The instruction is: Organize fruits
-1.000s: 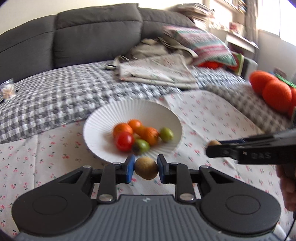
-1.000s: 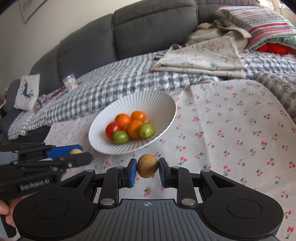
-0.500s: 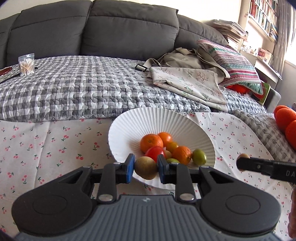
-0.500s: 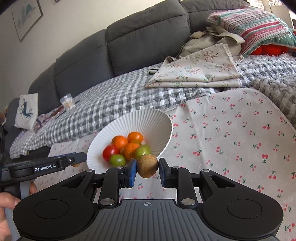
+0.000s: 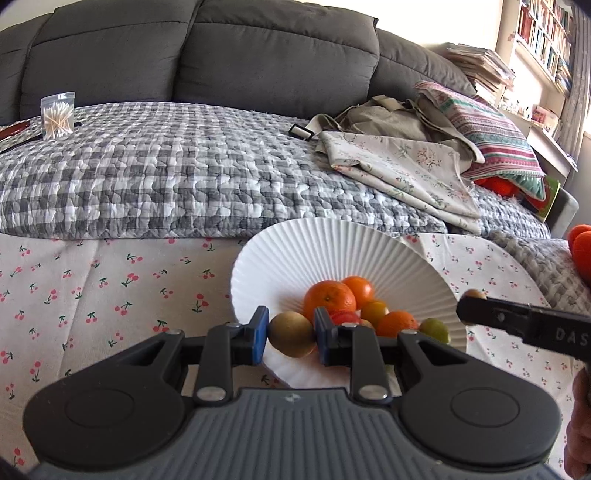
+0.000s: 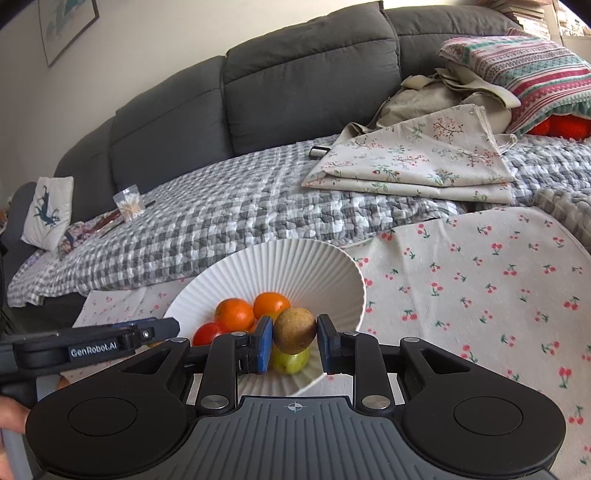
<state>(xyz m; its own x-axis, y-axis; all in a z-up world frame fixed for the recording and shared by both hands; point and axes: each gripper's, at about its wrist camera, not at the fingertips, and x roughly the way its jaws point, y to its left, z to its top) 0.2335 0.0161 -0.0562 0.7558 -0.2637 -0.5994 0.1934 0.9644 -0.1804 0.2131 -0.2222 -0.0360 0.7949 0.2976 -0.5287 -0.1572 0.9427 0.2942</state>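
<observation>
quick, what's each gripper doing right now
Left gripper: shut on a brown kiwi.
Right gripper: shut on another brown kiwi.

Grey sofa (image 5: 221,55) backs the room; bookshelves (image 5: 543,33) by a bright window.

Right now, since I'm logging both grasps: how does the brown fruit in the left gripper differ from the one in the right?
The left gripper holds its brown fruit above the white bowl's near-left rim; the right gripper's brown fruit hangs over a green fruit inside the bowl. The left fruit looks smoother and more golden, the right one duller and speckled. Both are roundish, pinched between blue-padded fingers.
</observation>
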